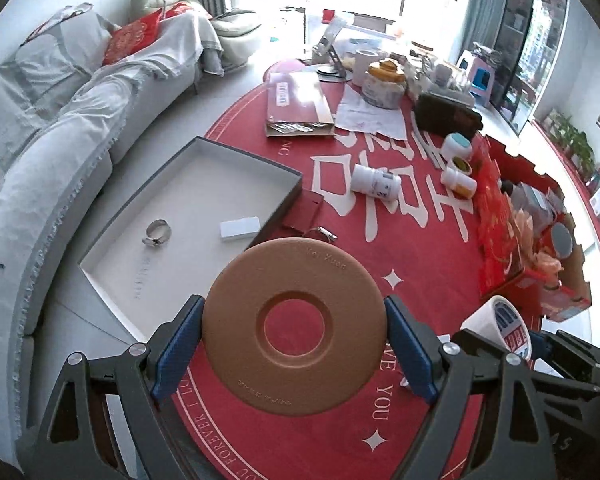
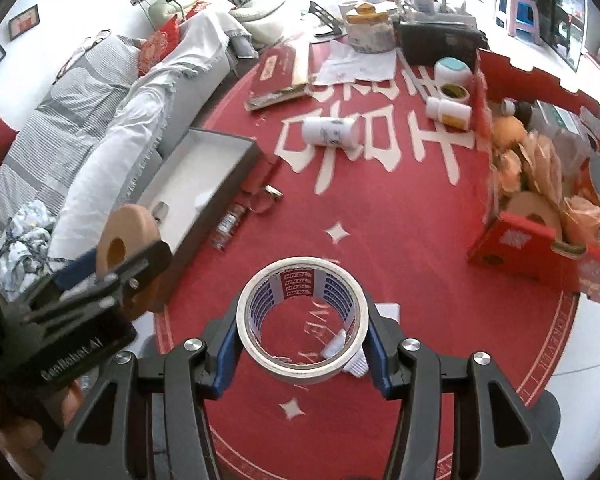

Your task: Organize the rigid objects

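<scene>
Our left gripper [image 1: 295, 334] clamps a tan flat disc with a round centre hole [image 1: 294, 326] above the red round table [image 1: 420, 248], near the shallow grey-rimmed white tray [image 1: 188, 200]. Our right gripper [image 2: 302, 330] grips a white tape roll [image 2: 302, 320]. Only the left view shows the metal hose clamp [image 1: 157, 232] fully.

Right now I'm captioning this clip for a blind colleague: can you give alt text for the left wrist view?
The left tool grips a flat brown disc with a round centre hole by its edges, above a red printed tablecloth. Beyond it to the left sits an open grey box holding a metal hose clamp and a small white block; white bottles lie further back.
</scene>
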The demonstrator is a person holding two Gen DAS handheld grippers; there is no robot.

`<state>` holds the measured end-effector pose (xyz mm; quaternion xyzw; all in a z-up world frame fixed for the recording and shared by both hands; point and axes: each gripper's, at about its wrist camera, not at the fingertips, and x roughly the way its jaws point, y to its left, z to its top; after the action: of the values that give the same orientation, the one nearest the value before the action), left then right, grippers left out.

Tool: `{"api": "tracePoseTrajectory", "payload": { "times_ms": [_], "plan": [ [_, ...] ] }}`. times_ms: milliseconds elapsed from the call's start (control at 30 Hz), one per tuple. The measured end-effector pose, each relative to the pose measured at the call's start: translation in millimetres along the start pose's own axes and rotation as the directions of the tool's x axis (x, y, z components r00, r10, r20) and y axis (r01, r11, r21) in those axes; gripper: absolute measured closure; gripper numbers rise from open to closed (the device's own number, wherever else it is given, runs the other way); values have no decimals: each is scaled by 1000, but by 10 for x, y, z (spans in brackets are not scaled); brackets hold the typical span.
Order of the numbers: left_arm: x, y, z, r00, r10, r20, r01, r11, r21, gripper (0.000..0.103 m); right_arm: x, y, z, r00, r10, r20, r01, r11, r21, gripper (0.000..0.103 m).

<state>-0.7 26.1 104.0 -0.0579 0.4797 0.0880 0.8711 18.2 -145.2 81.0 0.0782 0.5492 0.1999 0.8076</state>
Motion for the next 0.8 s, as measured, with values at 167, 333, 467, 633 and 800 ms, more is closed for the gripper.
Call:
{"api": "tracePoseTrajectory", "payload": {
  "times_ms": [167, 333, 467, 633, 800],
  "plan": [
    [-126, 176, 160, 999, 18, 39, -16, 998, -53, 14, -46, 210, 171, 1000, 8, 17, -7, 1000, -25, 49],
    [-260, 349, 347, 996, 46, 79, -39, 995, -89, 14, -136, 461, 329, 998, 35, 53, -31, 998, -62, 49],
    [-311, 519, 469, 992, 79, 94, -66, 989, -129, 14, -215, 676, 521, 995, 43, 85, -35, 995, -94, 49],
    [-266, 758, 561, 990, 118, 83, -102, 980, -172, 14, -239, 918, 743, 992, 74, 101, -60, 990, -131, 49],
    [-258, 988, 705, 986, 141, 87, -119, 968, -221, 14, -215, 1207, 1024, 986, 118, 116, -99, 982, -158, 49]
  ]
}}
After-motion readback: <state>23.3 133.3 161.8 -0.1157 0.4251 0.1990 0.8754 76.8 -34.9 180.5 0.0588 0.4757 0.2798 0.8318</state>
